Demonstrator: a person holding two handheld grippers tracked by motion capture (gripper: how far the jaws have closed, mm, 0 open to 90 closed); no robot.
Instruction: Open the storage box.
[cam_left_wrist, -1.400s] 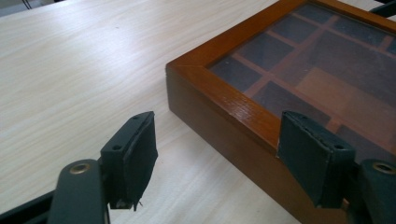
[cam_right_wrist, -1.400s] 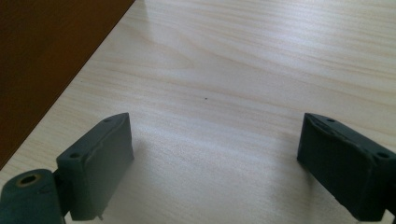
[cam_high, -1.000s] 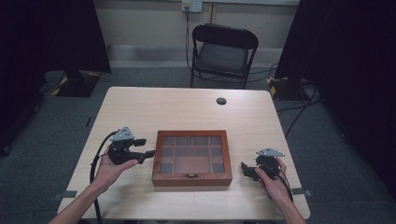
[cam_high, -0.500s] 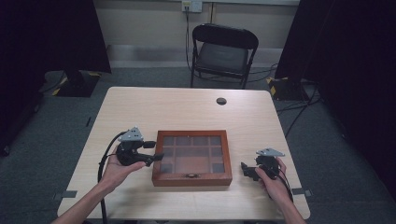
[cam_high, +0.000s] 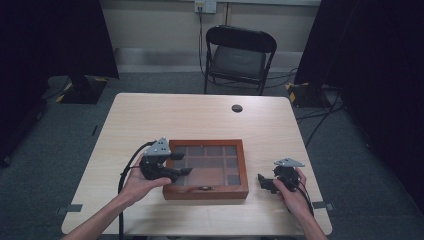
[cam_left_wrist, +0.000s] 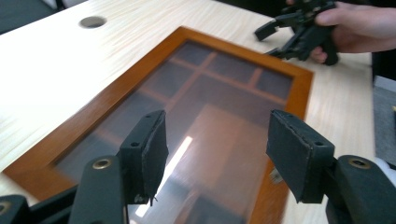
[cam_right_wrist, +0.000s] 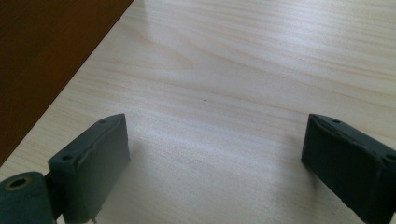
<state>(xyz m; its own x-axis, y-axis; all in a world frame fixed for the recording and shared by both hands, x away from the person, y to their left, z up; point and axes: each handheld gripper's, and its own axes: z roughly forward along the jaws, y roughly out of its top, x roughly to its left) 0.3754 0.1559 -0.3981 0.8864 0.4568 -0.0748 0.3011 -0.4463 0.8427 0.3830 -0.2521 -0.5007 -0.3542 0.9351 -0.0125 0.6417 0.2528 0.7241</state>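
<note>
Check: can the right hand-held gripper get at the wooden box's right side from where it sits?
Probably yes. The right hand-held gripper is open and sits beside the wooden box, with bare table between them. The left hand-held gripper is over the box's far side.

light: even overhead, dark surround | glare: streak on box lid (cam_left_wrist: 175, 154) | blur: left gripper view soft

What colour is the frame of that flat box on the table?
The box frame is a warm orange-brown wood around a dark glass lid, clearest in the left gripper view.
</note>
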